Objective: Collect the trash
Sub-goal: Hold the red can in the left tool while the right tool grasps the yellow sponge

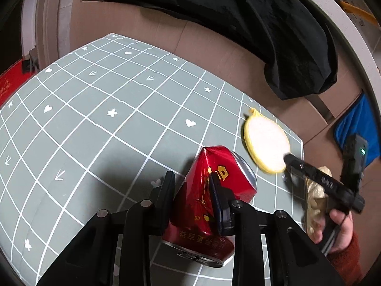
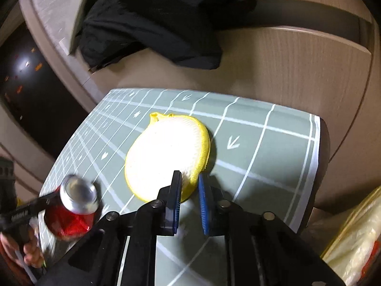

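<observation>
My left gripper [image 1: 190,181] is shut on a crushed red drink can [image 1: 204,205] and holds it over the grey-green gridded mat [image 1: 95,119]. The can also shows in the right wrist view [image 2: 71,214], held at the lower left. A round yellow-rimmed white pad [image 1: 265,140] lies on the mat near its right edge. My right gripper [image 2: 189,178] is partly open, with the near edge of the pad [image 2: 164,152] between its fingertips; I cannot tell whether they touch it. The right gripper also shows in the left wrist view [image 1: 289,159] at the pad's near edge.
A black garment [image 1: 238,23] lies on the wooden surface [image 2: 285,71] behind the mat. A blue cloth [image 1: 357,128] sits at the far right. A pale plastic bag [image 2: 357,243] sits at the lower right, past the mat's edge.
</observation>
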Demonstrator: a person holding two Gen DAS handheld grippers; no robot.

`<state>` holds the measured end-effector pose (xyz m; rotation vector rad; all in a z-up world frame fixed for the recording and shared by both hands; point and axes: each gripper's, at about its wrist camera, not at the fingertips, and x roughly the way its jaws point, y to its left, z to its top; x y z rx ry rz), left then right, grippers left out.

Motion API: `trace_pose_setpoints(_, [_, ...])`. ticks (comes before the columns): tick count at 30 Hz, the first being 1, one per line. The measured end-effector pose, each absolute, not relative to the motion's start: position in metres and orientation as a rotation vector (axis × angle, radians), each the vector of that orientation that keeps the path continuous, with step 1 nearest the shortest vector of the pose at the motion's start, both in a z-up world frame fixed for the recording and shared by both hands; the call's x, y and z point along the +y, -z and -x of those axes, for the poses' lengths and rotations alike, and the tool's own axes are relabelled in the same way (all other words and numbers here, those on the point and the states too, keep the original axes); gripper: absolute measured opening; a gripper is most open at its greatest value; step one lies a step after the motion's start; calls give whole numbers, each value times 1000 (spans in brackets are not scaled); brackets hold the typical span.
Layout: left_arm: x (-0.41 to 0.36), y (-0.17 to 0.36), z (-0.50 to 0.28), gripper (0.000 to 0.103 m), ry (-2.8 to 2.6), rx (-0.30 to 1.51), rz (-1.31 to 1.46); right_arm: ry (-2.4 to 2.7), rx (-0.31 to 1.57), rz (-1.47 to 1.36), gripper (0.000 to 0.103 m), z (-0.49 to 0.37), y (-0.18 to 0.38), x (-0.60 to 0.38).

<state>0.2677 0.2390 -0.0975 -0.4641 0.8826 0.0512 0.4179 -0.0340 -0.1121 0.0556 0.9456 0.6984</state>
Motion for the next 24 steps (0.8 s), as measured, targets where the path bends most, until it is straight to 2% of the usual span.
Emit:
trace_pose_setpoints(10, [223,98,-248,31,-6,911,423,-694,921,65,10,-321,96,-81])
trace_pose_setpoints(15, [210,94,-238,31,10,911,387,-630,837,113,10,-290,73,-106])
trace_pose_setpoints(24, [204,91,-226,31,15,910,388,-649,700,211,9,-265,33,-80])
